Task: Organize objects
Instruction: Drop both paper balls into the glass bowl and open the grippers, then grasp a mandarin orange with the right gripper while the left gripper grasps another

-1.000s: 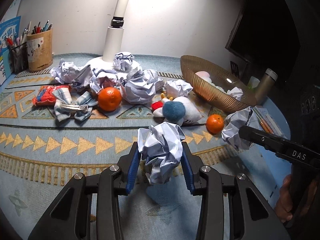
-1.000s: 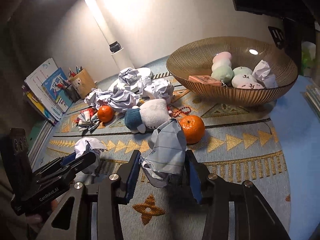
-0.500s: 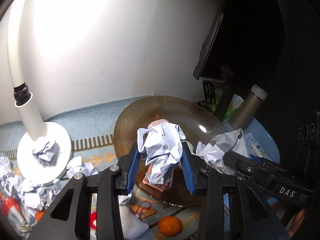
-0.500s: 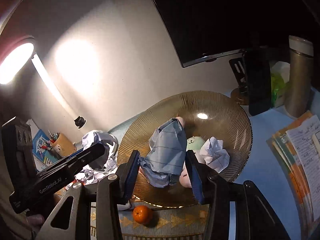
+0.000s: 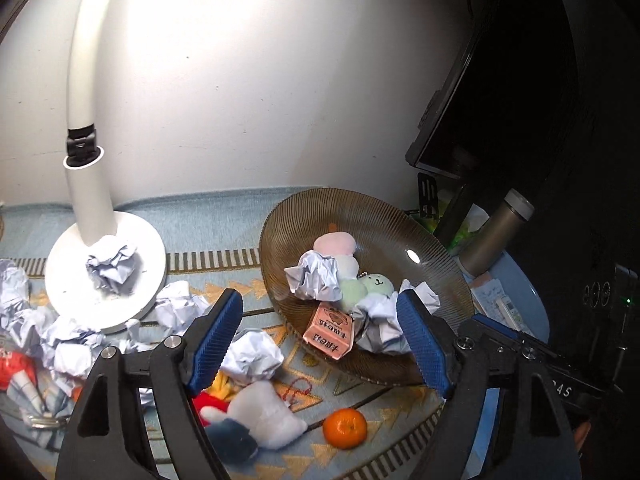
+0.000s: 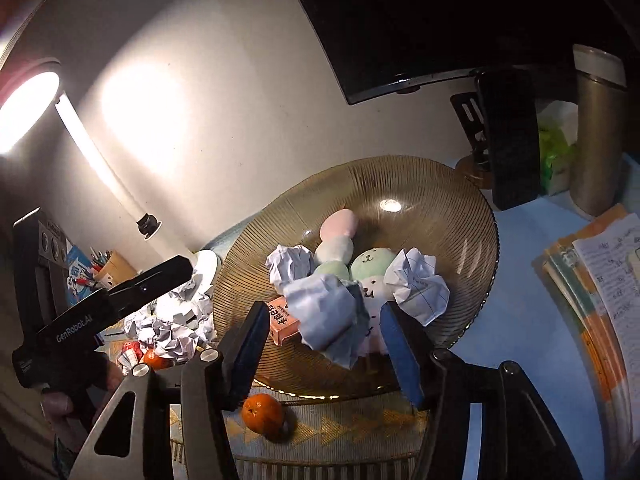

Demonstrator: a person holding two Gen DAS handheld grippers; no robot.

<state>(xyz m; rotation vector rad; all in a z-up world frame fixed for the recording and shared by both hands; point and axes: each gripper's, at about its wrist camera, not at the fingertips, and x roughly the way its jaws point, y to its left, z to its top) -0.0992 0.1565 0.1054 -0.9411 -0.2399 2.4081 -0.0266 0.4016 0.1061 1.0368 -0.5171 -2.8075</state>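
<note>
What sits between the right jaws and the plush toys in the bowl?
A crumpled paper ball, loose inside the bowl between the open jaws and partly covering the plush toys. The right wrist view shows it.

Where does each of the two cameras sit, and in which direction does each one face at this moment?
Left wrist: sits on the left gripper, faces forward and down over its open fingers at the ribbed bowl and the lamp base; the right gripper shows at the right edge.
Right wrist: sits on the right gripper, faces down into the bowl; its fingers are open around a crumpled paper ball; the left gripper shows at the left.
Shared: the bowl, its plush toys, the pink carton, one orange.
</note>
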